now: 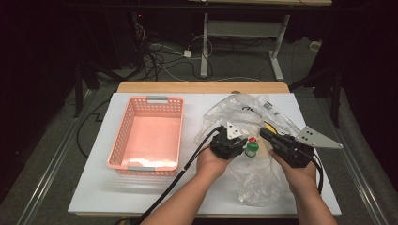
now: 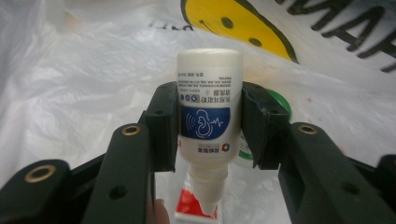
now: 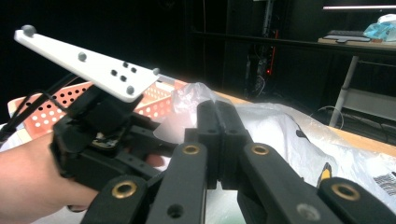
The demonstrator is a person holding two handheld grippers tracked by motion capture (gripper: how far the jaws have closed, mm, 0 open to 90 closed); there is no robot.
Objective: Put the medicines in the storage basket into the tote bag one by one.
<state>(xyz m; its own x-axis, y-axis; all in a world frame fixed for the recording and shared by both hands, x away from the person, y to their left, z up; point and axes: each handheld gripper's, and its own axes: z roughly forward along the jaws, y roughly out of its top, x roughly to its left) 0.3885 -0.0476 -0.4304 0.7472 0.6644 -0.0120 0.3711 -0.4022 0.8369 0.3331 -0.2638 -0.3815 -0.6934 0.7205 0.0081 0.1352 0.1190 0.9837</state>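
Note:
A small white bottle (image 2: 209, 107) with a blue label sits clamped between the jaws of my left gripper (image 2: 209, 122), its nozzle pointing back toward the camera. In the high view the left gripper (image 1: 244, 145) hovers over a crumpled clear plastic bag (image 1: 244, 110) printed with a yellow smiley (image 2: 233, 23). Just behind the bottle lies a green round lid (image 1: 252, 150). My right gripper (image 1: 264, 133) is shut, and a fold of the bag's film (image 3: 187, 105) stands up at its tips (image 3: 217, 112).
A pink perforated basket (image 1: 123, 140) stands on the white table top at the left. A red and white item (image 2: 196, 210) lies under the bottle. The left gripper's plate (image 3: 88, 63) is close to the right jaws. Cables trail off the near edge.

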